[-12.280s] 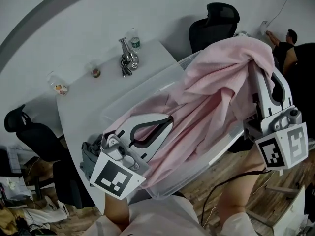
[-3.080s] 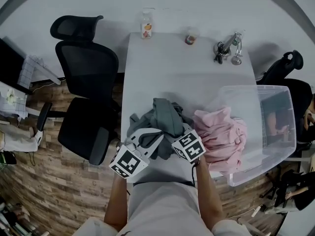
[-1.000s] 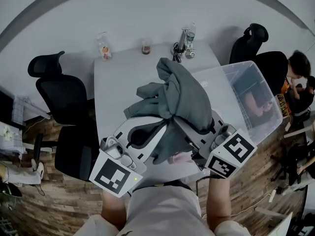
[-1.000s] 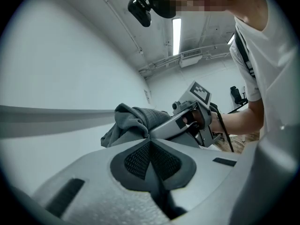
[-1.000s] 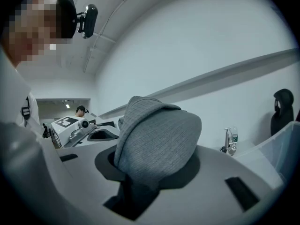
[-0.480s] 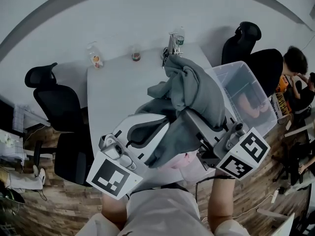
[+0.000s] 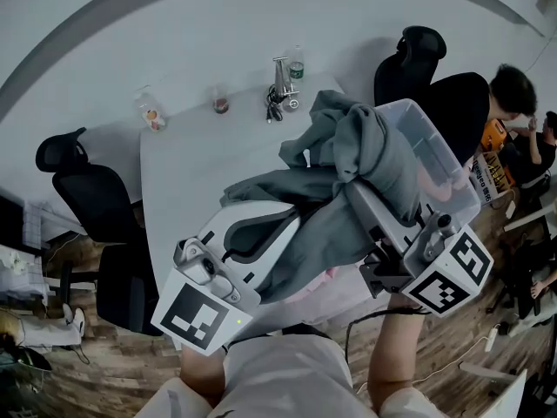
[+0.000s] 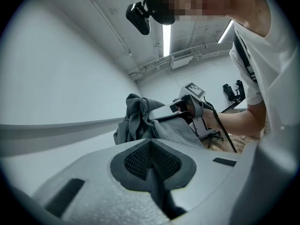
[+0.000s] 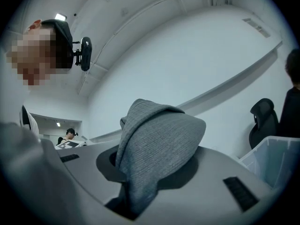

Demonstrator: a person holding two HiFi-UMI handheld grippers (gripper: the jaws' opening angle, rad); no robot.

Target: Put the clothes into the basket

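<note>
Both of my grippers hold one grey knit garment up off the near edge of the white table. My left gripper has its fingers pressed together with a thin fold of the grey cloth caught in the slit between the pads. The rest of the garment bunches just past the fingertips. My right gripper is clamped on a thicker ribbed fold, which stands up out of the fingers and flops back over them toward the camera. Its jaws are parted only by the cloth they squeeze.

In the head view the garment runs from one set of fingertips to the other, and its loose bulk hangs below and between them, clear of the table top. Low beneath the right fingers and the hanging cloth a pale pink garment shows, at what looks to be the near end of the clear plastic basket. The basket lies just beyond and to the right of the right fingers, and the grey garment's upper heap overlaps its side wall in the picture.

Well beyond the fingertips, along the table's far edge, stand a small bottle, a cup, a cluster of metal pieces and a green-labelled bottle. Black office chairs flank the table. A person in a black top sits past the basket.
</note>
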